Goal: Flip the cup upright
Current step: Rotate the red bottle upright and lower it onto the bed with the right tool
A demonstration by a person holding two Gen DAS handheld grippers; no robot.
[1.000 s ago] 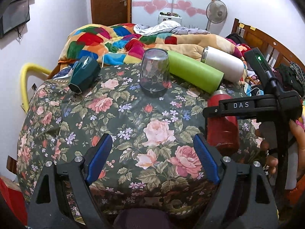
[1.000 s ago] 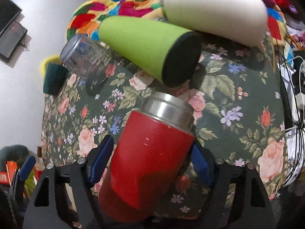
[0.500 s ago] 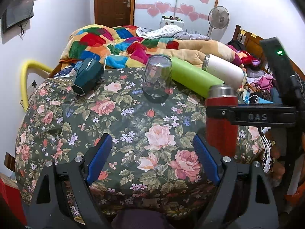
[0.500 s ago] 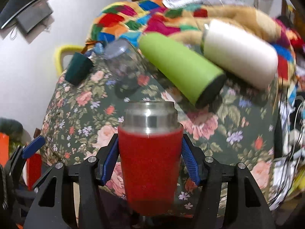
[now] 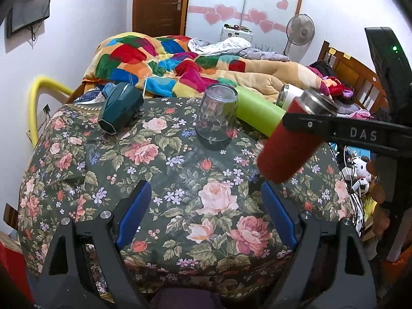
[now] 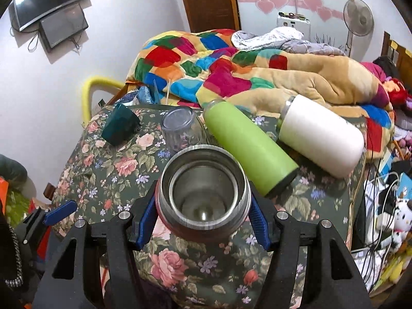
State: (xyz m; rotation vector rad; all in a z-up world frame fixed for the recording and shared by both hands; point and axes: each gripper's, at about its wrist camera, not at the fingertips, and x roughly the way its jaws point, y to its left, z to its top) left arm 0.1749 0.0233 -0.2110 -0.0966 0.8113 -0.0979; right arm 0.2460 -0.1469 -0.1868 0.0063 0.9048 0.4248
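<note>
Red cup (image 6: pixel 203 193) clamped between right gripper (image 6: pixel 203 215) blue pads, above near right part of floral table (image 5: pixel 159 180), steel mouth up, tilted toward camera. Left gripper (image 5: pixel 206 213) wide open, holding nothing, near edge. Glass tumbler (image 5: pixel 217 118) inverted at far centre; green bottle (image 6: pixel 247 149) and white bottle (image 6: pixel 322 134) lying far right.

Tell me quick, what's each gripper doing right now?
Left gripper: open, holding nothing.
Right gripper: shut on the red cup.

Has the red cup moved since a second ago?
Yes. The red cup, in the right gripper, has lifted and tilted against the lying green bottle.
</note>
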